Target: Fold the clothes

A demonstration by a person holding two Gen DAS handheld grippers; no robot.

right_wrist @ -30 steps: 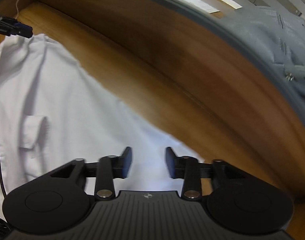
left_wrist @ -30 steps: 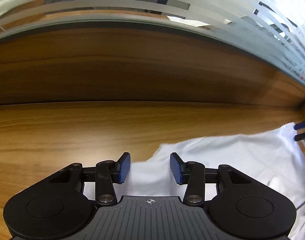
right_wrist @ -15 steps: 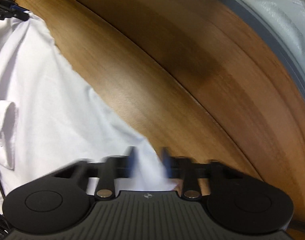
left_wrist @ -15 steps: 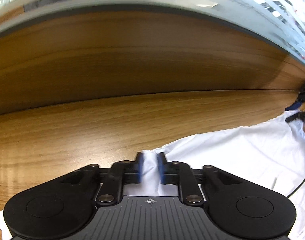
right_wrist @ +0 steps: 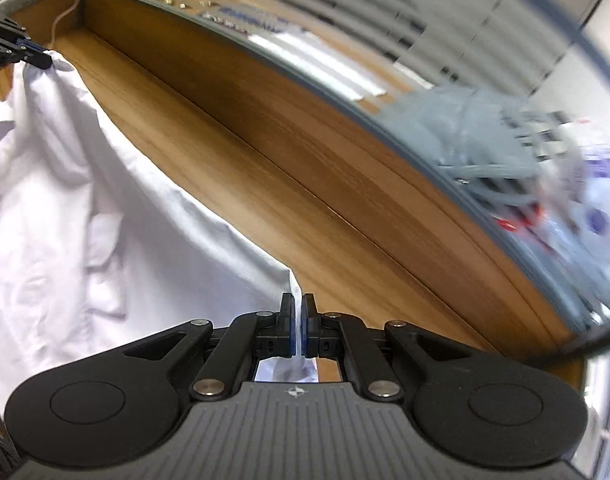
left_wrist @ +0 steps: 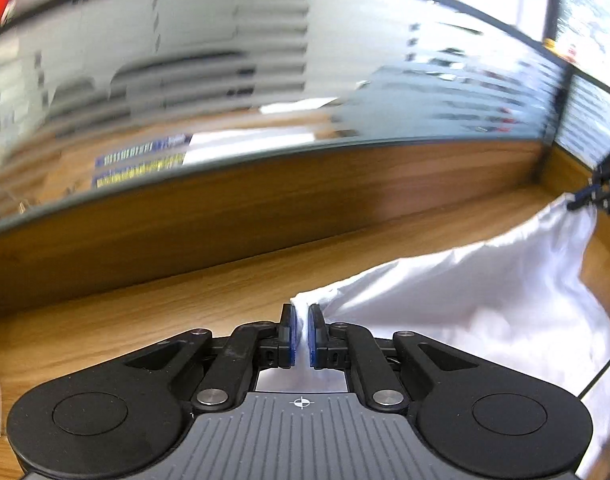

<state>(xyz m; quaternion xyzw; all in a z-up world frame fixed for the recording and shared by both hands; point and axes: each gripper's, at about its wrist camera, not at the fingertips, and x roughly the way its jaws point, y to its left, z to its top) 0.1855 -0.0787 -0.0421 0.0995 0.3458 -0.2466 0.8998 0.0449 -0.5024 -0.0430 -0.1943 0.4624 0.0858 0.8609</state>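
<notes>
Two grippers, left [left_wrist: 301, 330] and right [right_wrist: 298, 326], each with fingers pinching a corner of white shirt [right_wrist: 77, 216]; edge raised off wooden surface [left_wrist: 153, 312], cloth sagging between, likely for carrying over into a fold.

White shirt [right_wrist: 65, 200], brown wood-grain table [left_wrist: 145, 320], black tool [left_wrist: 301, 330] with blue pads [left_wrist: 291, 334]

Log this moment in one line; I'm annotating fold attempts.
left gripper: shut on white shirt | right gripper: shut on shirt edge | shirt: lifted off wooden table
</notes>
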